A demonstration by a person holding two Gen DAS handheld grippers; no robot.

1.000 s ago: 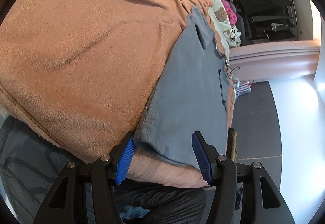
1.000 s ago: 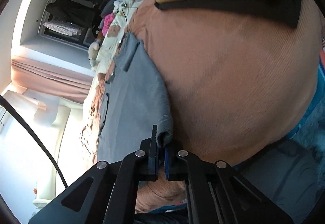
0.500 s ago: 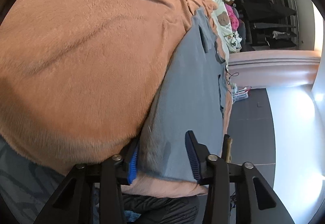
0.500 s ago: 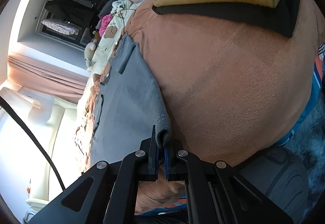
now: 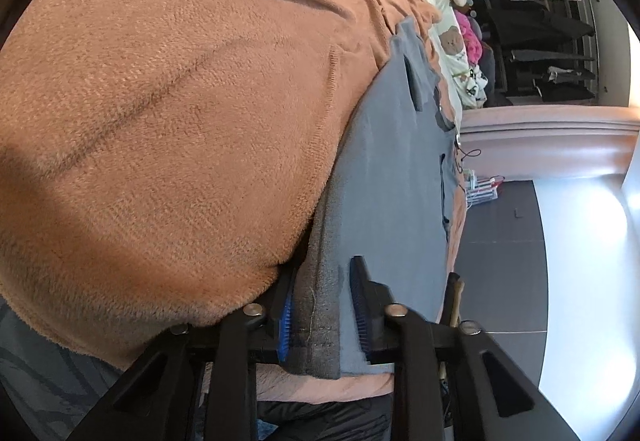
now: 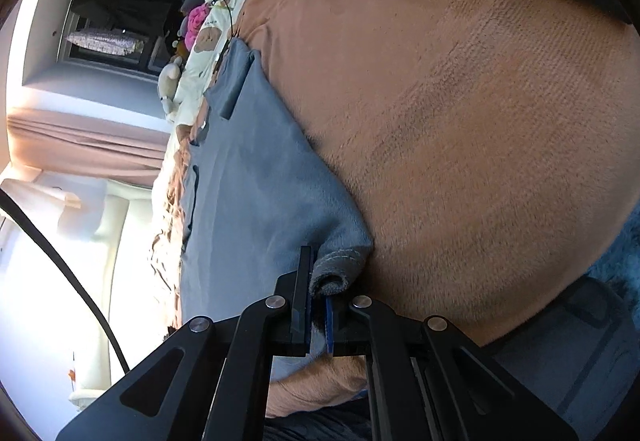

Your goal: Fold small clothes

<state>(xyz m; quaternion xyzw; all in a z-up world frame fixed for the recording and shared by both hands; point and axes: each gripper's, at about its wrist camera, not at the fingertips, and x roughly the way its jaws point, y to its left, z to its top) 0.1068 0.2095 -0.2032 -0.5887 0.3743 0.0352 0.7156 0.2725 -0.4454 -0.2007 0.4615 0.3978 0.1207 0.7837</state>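
Closing left jaws now pinch the grey garment (image 5: 384, 177), stretched lengthwise away.

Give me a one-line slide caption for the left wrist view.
Left tongs, jaws just closing, pinch the hemmed edge of a grey garment spread on an orange fleece blanket.

No words, labels, brands or numbers can be read in either view. The only print in sight is a bear picture on pale cloth (image 5: 451, 41) far off, without lettering.
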